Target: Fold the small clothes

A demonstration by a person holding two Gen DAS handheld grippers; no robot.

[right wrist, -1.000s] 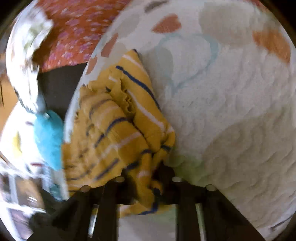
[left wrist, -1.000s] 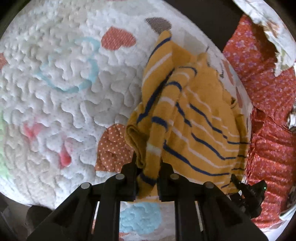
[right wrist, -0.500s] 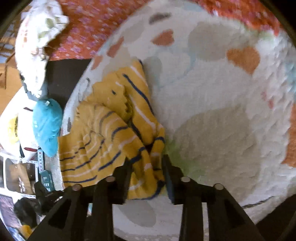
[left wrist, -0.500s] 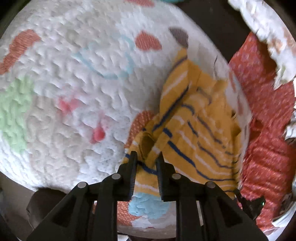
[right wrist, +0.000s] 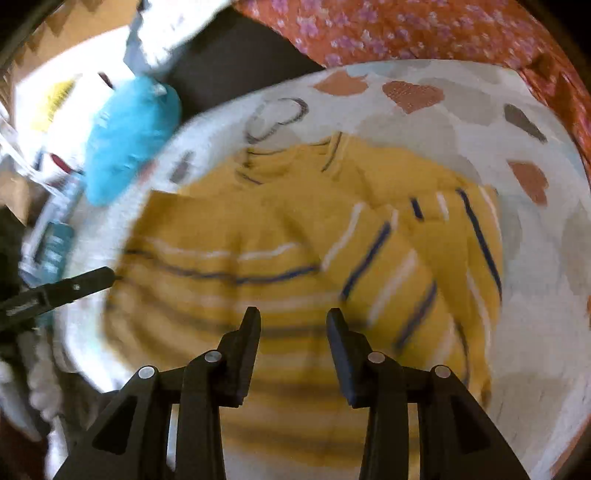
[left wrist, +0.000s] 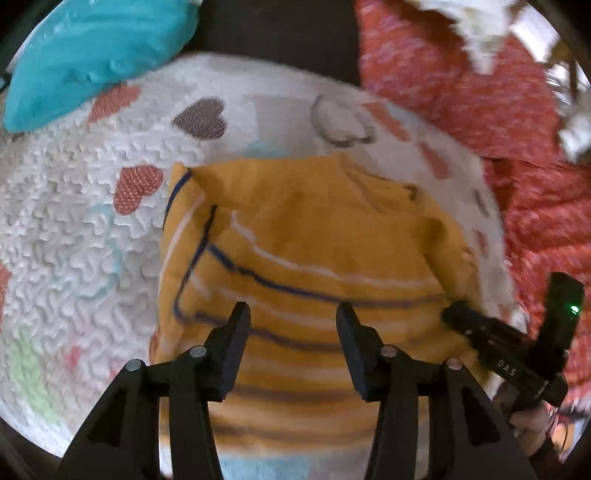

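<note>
left gripper (left wrist: 291,314): released, jaws opening, empty | right gripper (right wrist: 293,317): likewise | striped top (left wrist: 317,258): seemingly flat now, blurred

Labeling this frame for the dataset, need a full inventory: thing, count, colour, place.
shirt: 1, yellow with blue and white stripes, spread on the quilt, under both grippers
quilt: 1, white with hearts, beneath the shirt
cushion: 1, teal, beyond the quilt's far edge
bedspread: 1, red floral, past the quilt
white cloth: 1, on the bedspread, blurred
left gripper: 1, black, fingers opening, nothing between them
right gripper: 1, black, fingers opening, nothing between them
</note>
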